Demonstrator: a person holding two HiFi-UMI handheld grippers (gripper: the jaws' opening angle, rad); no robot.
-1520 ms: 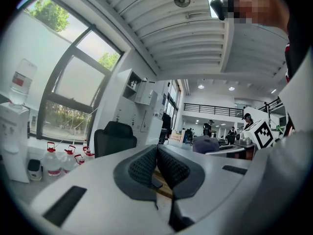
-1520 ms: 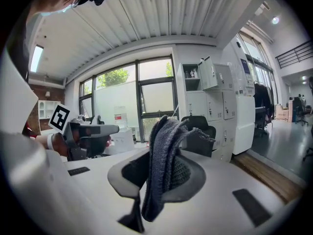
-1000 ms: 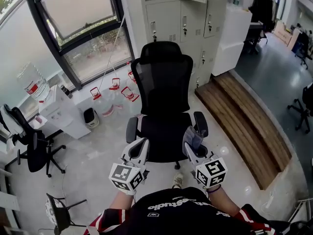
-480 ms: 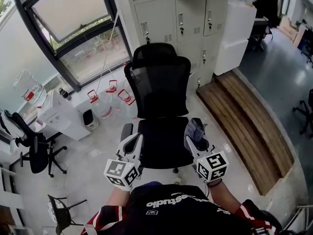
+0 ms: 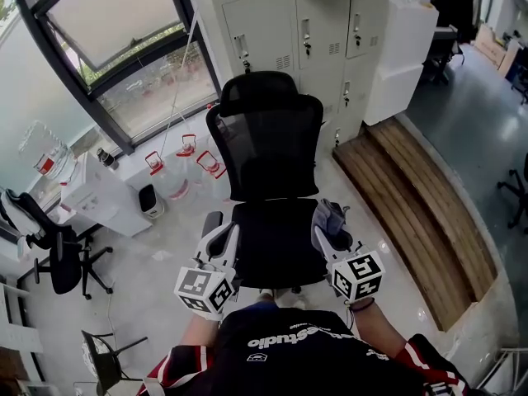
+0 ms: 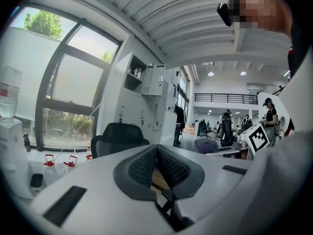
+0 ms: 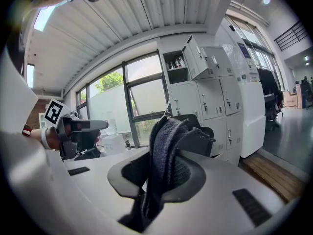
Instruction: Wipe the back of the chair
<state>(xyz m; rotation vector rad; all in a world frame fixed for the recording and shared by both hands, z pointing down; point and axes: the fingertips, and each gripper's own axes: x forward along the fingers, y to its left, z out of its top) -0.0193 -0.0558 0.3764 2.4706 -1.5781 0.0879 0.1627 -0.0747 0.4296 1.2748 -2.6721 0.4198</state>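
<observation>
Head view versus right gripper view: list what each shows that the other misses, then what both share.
Only the head view shows the chair's seat and the red-handled water jugs on the floor. Only the right gripper view shows the ribbed ceiling and, close up, the jaws shut on the dark cloth. Both show the black backrest, the grey lockers and the right hand-held gripper holding the cloth.

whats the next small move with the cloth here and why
Probably reach the right gripper forward and up, so the dark cloth clamped in its jaws meets the mesh backrest. Both grippers hang near the front of the seat, short of the backrest, and the left gripper is shut on nothing, so only the right one can wipe.
</observation>
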